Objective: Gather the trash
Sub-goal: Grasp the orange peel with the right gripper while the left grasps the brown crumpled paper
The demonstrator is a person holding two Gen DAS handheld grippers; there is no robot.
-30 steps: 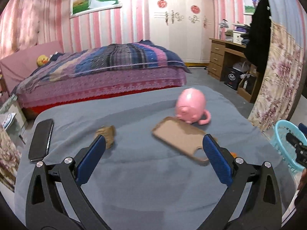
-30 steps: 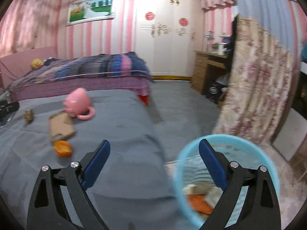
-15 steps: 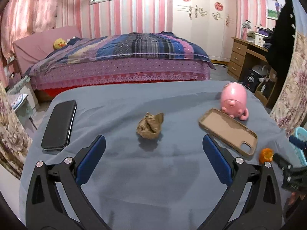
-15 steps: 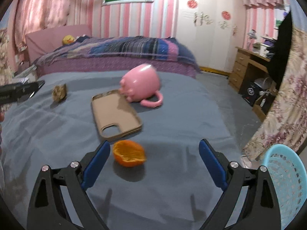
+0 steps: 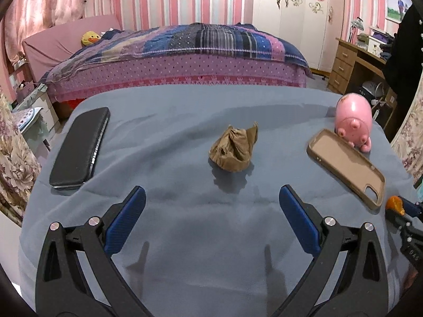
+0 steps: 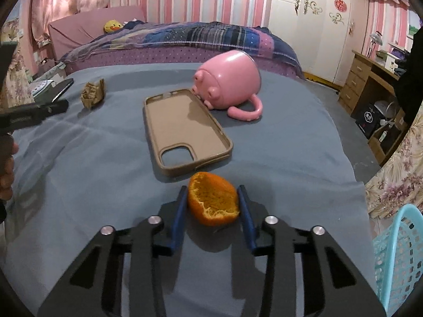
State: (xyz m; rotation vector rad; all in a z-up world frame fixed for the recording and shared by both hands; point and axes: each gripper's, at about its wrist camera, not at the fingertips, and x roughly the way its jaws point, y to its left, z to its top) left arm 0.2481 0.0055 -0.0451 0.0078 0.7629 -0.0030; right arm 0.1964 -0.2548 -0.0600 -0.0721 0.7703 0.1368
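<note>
A crumpled brown paper wad (image 5: 235, 149) lies in the middle of the grey-blue cloth (image 5: 185, 237), a short way ahead of my open, empty left gripper (image 5: 211, 219). The wad also shows in the right wrist view (image 6: 93, 93) at the far left. My right gripper (image 6: 212, 208) is shut on an orange peel (image 6: 212, 202), with a pad against each side, low over the cloth. In the left wrist view the peel (image 5: 394, 204) and the right gripper show at the right edge. A light blue trash basket (image 6: 396, 253) stands off the cloth at the lower right.
A tan phone case (image 6: 182, 129) lies just beyond the peel, with a pink pig mug (image 6: 227, 82) on its side behind it. A black phone (image 5: 79, 148) lies at the cloth's left. A bed (image 5: 185, 50), a desk (image 5: 364, 63) and floral curtains stand around.
My right gripper has swung from over the basket to the cloth and shut on the orange peel. My left gripper has turned left, and the paper wad now sits centred ahead of it.
</note>
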